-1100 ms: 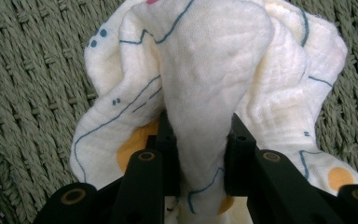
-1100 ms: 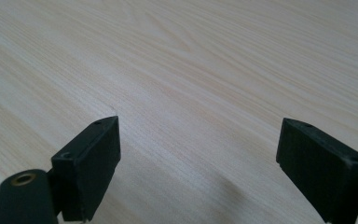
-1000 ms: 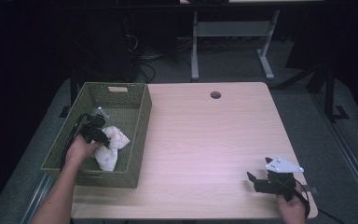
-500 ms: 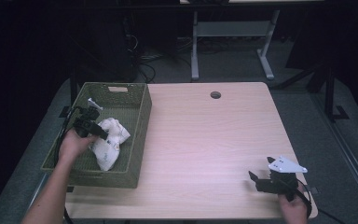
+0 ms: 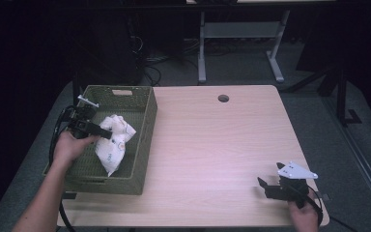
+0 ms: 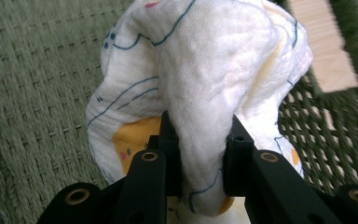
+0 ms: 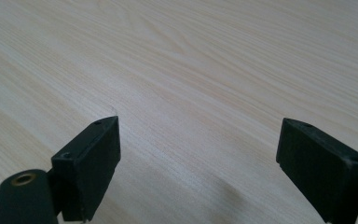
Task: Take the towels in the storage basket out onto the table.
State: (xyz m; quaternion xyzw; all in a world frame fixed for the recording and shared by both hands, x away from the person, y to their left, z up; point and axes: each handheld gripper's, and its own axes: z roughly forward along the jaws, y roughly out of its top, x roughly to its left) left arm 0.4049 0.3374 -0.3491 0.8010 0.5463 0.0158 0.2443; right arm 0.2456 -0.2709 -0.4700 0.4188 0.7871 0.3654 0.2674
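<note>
Below me, the pale wooden table [image 5: 212,145] sits on grey carpet in a dark room, a green woven basket [image 5: 145,140] at its left edge. My left gripper [image 5: 104,135] pinches the white printed cloth [image 5: 113,145] above the basket's floor, while my right gripper [image 5: 265,186] rests wide open and holding nothing over bare wood near the front right corner.

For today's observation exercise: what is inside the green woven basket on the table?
Inside the green woven basket hangs one crumpled white printed cloth, pinched by the left tongs. The basket floor directly under the cloth is covered, so anything beneath it cannot be seen.
</note>
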